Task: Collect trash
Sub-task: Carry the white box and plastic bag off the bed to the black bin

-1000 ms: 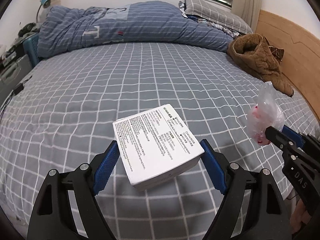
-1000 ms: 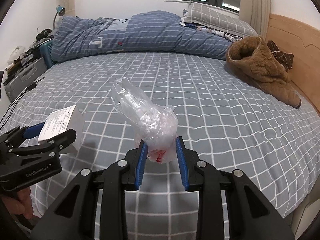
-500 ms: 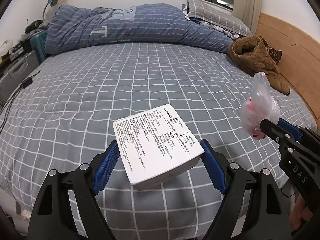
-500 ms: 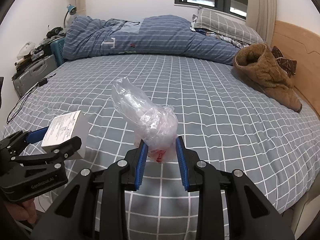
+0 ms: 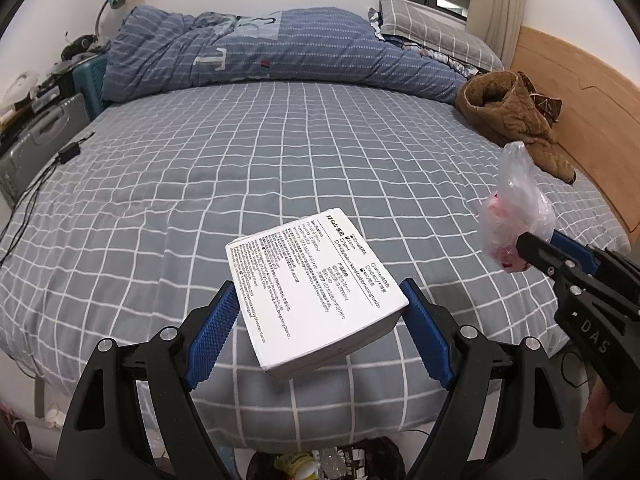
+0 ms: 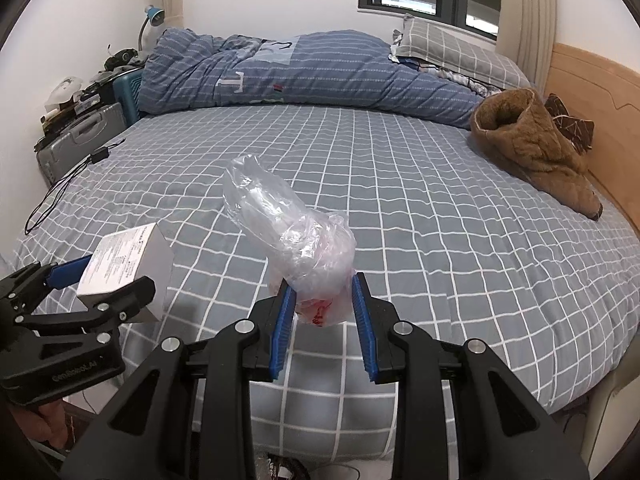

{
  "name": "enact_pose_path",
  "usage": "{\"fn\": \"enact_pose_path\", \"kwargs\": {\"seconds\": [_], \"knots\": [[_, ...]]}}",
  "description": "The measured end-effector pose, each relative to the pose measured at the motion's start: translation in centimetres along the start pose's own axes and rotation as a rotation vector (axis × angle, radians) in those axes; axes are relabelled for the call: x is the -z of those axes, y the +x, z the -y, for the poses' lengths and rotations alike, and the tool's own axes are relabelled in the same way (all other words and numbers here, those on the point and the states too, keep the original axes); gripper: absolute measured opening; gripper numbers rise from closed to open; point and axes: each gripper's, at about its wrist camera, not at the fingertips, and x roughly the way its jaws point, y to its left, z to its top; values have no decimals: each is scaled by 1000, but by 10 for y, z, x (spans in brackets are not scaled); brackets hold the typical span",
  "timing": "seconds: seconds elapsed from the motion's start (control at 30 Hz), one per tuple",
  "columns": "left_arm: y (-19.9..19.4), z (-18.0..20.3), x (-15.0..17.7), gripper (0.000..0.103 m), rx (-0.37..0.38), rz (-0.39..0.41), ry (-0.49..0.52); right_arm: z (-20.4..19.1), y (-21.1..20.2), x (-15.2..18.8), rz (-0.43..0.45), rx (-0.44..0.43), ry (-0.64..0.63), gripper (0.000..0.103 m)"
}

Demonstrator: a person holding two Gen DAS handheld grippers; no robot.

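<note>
1. Trash in the left tool (image 5: 320,320): a white box (image 5: 316,292) with small black print on its upper face, clamped between the blue pads (image 5: 212,332) and tilted, one corner pointing away from the camera. From the right wrist view the same box (image 6: 124,268) shows at lower left, held in the air above the near edge of the bed.
2. Right tool (image 6: 324,320) is narrowed on a crumpled clear plastic bag (image 6: 296,240) with red print near its bottom; the bag's loose end sticks up and leans left, past the fingertips. The left wrist view shows that bag (image 5: 516,220) at the right, off to the side of the box and apart from it.
3. Both items hang over the bed (image 5: 240,160), which has a grey sheet with a white grid.
4. At the far side lie a rolled blue duvet (image 6: 304,72) and a grey checked pillow (image 6: 460,52).
5. A brown fleece garment (image 6: 528,148) lies beside the wooden headboard (image 6: 600,100).
6. A grey suitcase (image 6: 80,140) stands by the bed's left side, and a black cable (image 6: 60,188) trails over that edge.
7. A dark bin (image 5: 324,460) with rubbish inside shows at the bottom edge, between the left tool's arms.
</note>
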Motion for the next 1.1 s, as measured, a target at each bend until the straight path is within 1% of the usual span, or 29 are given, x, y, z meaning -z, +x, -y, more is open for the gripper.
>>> {"fn": "enact_pose_path", "kwargs": {"seconds": [0.23,0.83,1.1], "knots": [[-22,-2,11,80,-2,14,1,-9,-19,17,-8,-4,-3,28],[-63,-4,58,79,-4,-9,-14,-34,-61,60,-29,-37,-17,28],[-89,-5,71,79,-19,1,-21,-38,-90,73,-24,-52,0,28]]}}
